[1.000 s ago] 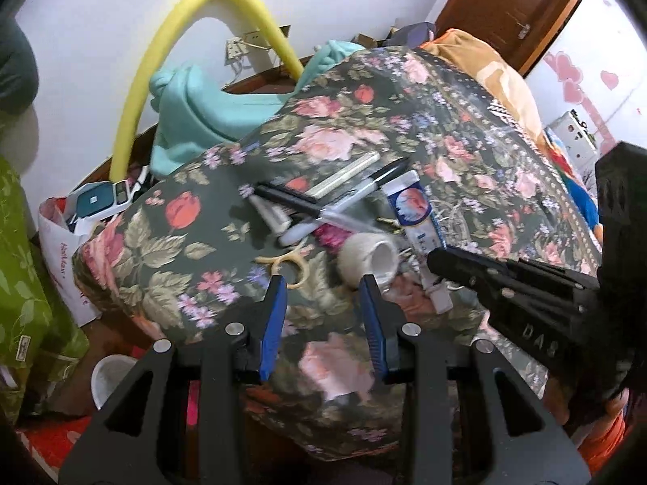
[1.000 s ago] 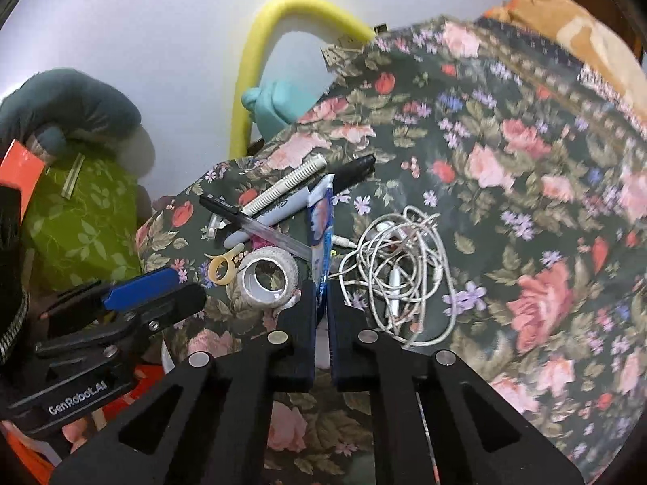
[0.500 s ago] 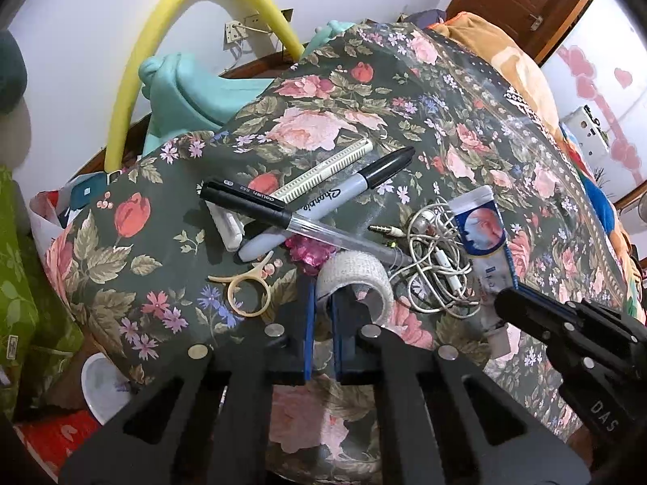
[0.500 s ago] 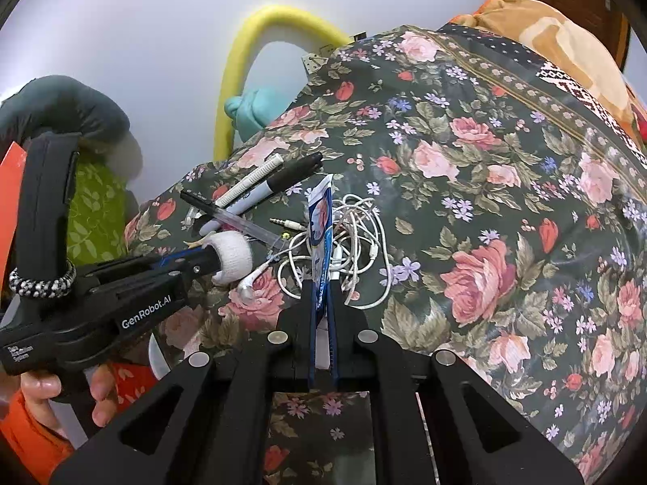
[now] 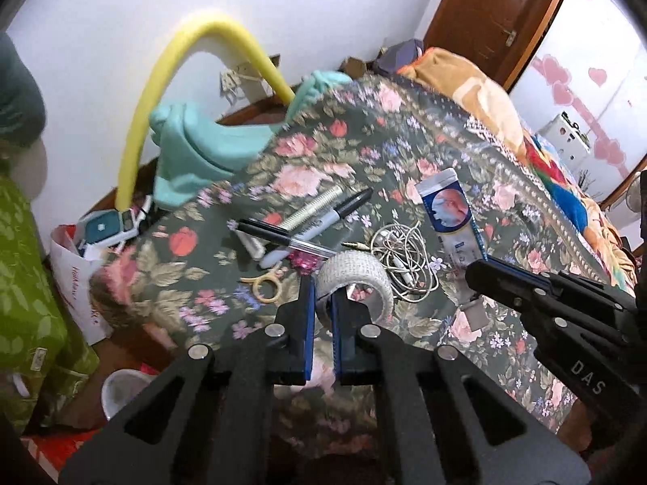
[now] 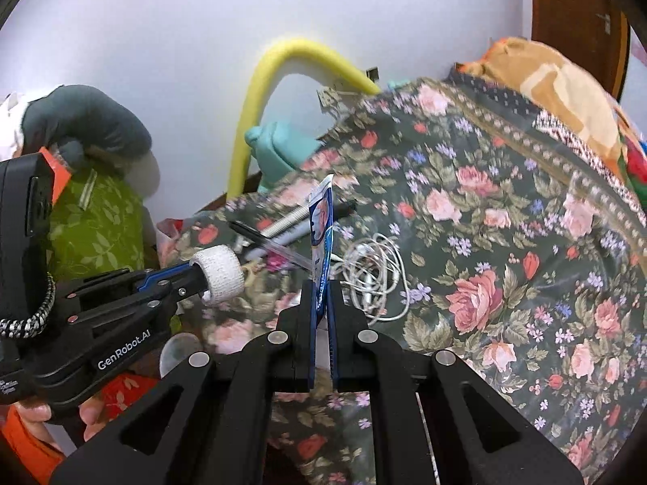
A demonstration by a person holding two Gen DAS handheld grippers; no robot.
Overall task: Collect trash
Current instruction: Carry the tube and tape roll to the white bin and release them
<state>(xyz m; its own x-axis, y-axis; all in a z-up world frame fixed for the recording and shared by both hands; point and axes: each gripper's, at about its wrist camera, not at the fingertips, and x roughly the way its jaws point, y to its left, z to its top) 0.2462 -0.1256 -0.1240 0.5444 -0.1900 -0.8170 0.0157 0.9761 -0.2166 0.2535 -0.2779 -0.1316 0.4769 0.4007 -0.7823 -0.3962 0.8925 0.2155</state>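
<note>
My left gripper is shut on the rim of a white gauze tape roll and holds it just above the floral bedspread; the roll also shows in the right wrist view. My right gripper is shut on a blue and white tube and holds it upright, lifted off the spread; the tube also shows in the left wrist view. The right gripper appears in the left wrist view at the right.
On the spread lie a tangled white cable, a black marker, a pen, small scissors and a pink scrap. A white bag and a white cup sit on the floor left.
The left gripper closed on the tape roll and lifted it. The right gripper raised the tube off the bedspread, turning it upright.
</note>
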